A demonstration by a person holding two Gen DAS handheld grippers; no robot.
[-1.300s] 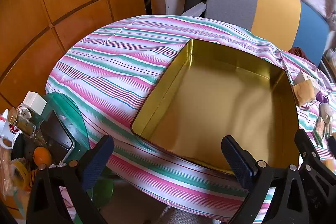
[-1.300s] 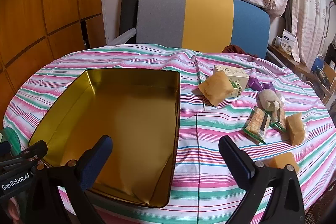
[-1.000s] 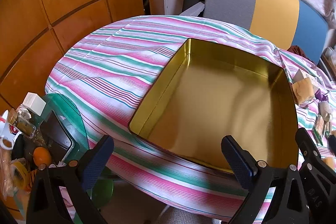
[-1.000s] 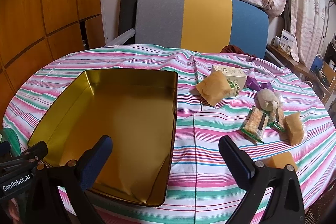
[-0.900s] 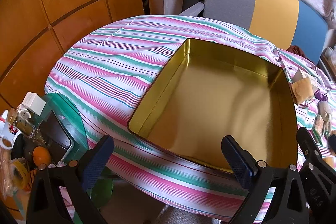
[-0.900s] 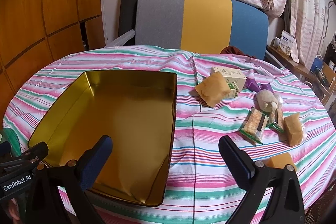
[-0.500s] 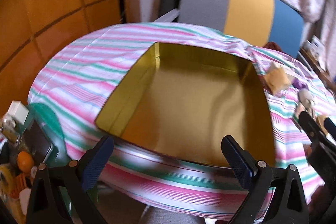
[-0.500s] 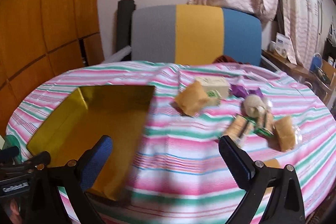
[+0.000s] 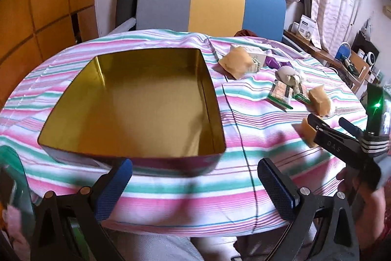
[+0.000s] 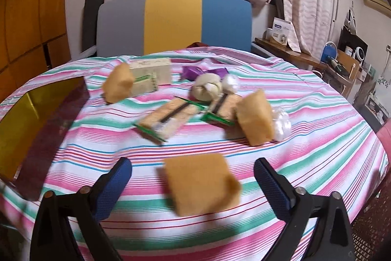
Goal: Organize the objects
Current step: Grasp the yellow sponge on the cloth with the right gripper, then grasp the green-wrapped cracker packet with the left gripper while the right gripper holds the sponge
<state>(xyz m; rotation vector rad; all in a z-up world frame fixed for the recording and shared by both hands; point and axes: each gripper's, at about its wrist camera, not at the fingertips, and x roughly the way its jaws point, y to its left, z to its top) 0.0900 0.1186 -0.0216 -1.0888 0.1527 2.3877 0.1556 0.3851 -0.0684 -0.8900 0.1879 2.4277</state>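
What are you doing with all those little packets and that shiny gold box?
A person is tidying snack packets on the striped tablecloth with a tool in each hand. The gold tin holds nothing yet. The right tool is closing its jaws around the nearest tan packet without pressing it so far. The left tool hangs open in front of the tin, holding nothing.

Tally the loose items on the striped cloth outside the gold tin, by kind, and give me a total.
Tan wrapped blocks: 3
Green-edged cracker packs: 2
Cream cartons: 2
Purple wrapped pieces: 2
Beige tied bundle: 1
Clear twisted wraps: 2
Total: 12
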